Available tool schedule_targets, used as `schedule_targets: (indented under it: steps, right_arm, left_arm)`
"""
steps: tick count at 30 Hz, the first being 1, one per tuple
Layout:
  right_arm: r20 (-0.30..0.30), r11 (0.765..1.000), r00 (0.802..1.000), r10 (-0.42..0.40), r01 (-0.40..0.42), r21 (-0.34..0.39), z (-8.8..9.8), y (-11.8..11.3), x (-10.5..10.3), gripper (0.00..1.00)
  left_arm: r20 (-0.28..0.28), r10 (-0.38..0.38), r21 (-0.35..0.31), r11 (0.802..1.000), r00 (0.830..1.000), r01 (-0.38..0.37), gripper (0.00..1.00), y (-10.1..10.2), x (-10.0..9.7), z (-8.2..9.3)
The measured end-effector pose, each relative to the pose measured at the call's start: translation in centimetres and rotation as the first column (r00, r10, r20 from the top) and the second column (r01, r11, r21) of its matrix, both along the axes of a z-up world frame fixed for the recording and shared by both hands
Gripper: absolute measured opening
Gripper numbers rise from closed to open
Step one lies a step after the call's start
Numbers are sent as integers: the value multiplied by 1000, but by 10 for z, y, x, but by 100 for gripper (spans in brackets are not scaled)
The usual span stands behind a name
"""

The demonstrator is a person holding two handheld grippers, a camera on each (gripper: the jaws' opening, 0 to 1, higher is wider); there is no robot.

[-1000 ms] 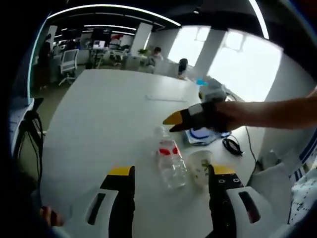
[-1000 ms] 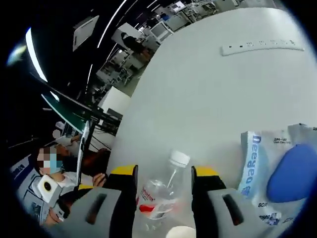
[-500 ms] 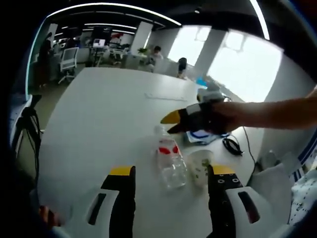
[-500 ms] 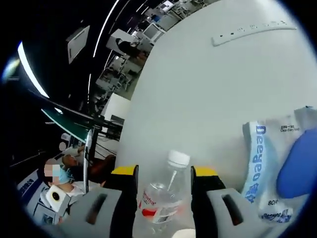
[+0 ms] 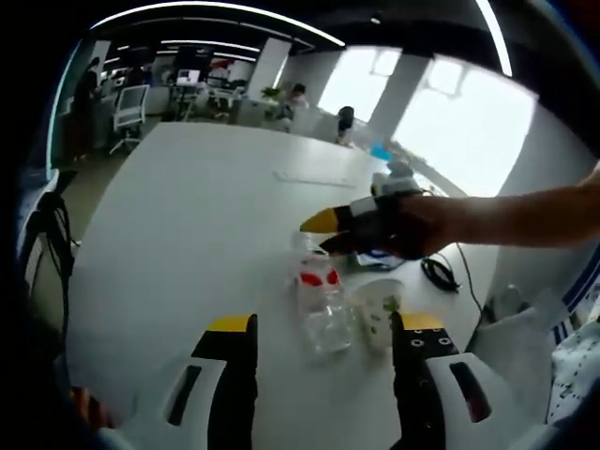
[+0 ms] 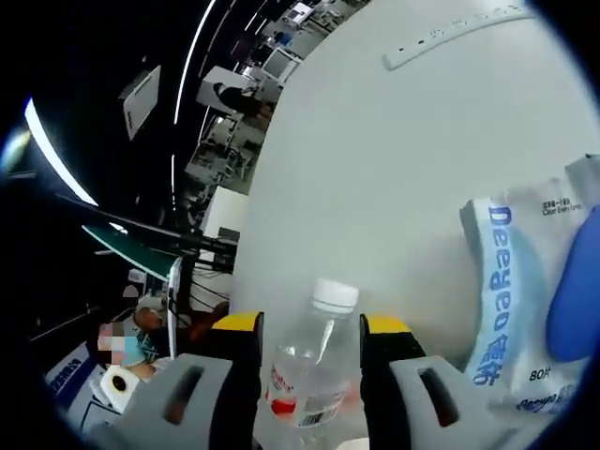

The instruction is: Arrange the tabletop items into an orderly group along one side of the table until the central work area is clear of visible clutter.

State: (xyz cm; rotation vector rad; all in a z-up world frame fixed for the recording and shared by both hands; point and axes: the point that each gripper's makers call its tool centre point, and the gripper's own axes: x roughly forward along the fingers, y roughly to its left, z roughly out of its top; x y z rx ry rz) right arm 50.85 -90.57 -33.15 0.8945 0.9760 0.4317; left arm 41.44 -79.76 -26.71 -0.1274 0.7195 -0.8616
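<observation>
A clear plastic water bottle [image 5: 319,302] with a red label and white cap stands on the white table [image 5: 178,225], next to a paper cup [image 5: 376,307] with a green print. My left gripper [image 5: 323,326] is open, just short of the bottle and cup. My right gripper [image 5: 328,232] comes in from the right with a bare forearm behind it, its yellow-tipped jaws on either side of the bottle's top. In the right gripper view the bottle [image 6: 314,361] rises between the jaws of the right gripper [image 6: 311,326], with gaps on both sides.
A blue-and-white wipes packet [image 6: 511,291] lies right of the bottle with a blue object [image 6: 574,300] on it. A white power strip [image 6: 450,33] lies farther along the table. A black cable [image 5: 439,275] sits near the table edge. Office chairs and people are beyond the table.
My right gripper has slid a little further over the bottle's top, so the bottle fills more of the gap. The left gripper has barely moved.
</observation>
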Motion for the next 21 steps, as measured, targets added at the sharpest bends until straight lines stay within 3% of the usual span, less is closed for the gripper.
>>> schedule_targets:
  steps: [13,21]
  right_arm:
    - [-16,998,999,-31,31,51,-10,2,6,38]
    - [-18,996,999,-39,40,80,-14,4,10,32]
  left_arm:
    - [-11,-3,-3,1000,1000,3,54,0,1,-4]
    - [-17,-6,1,1000,1000,6,53,0,3,-8]
